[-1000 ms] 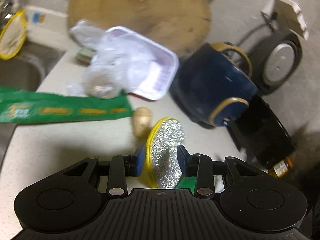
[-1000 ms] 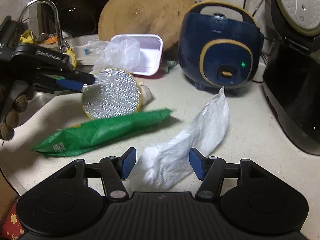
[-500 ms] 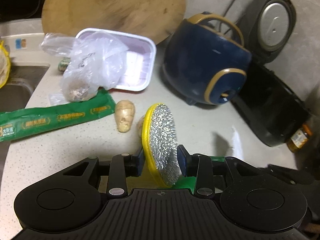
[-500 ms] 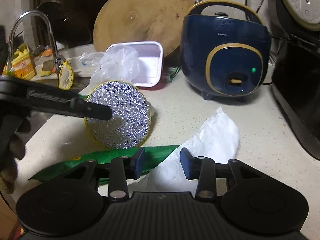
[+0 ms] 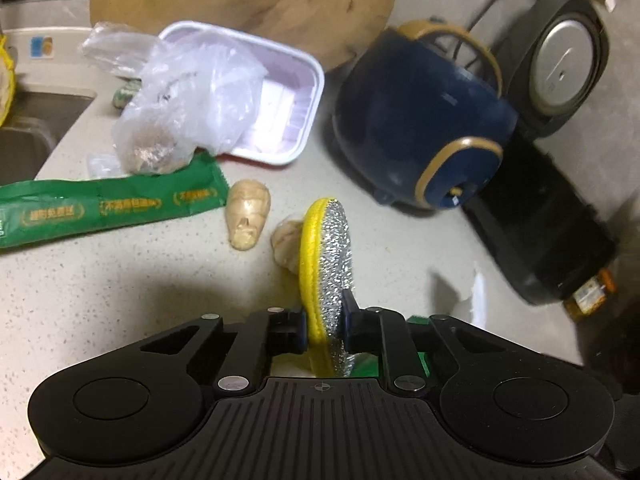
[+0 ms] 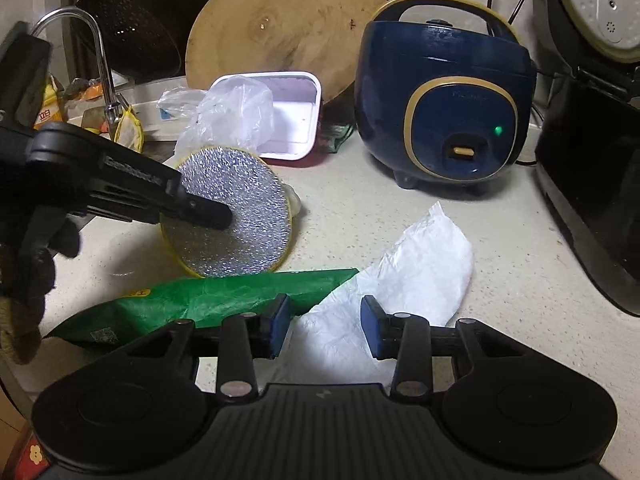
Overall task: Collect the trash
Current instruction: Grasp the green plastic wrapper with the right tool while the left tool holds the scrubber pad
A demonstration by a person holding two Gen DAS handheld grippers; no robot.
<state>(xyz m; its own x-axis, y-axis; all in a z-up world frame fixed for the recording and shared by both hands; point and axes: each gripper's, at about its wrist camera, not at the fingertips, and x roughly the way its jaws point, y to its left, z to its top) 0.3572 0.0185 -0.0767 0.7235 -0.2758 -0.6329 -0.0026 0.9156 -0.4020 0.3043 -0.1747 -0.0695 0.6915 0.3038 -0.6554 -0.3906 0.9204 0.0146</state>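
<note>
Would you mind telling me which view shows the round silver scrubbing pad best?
The right wrist view: the silver scrubbing pad shows its whole round face there, pinched by the left gripper. The left wrist view shows it edge-on, yellow rim foremost.

Both views sit close behind their own hand-held gripper and look forward and down across the counter [image 5: 120, 300]. The left wrist view faces the foam tray [image 5: 280, 120] and blue rice cooker [image 5: 420, 128] from the left. The right wrist view faces them from nearer the counter's front edge. The 2 views share the wooden board [image 6: 280, 32], tray, cooker and round scouring pad [image 6: 236, 208].
</note>
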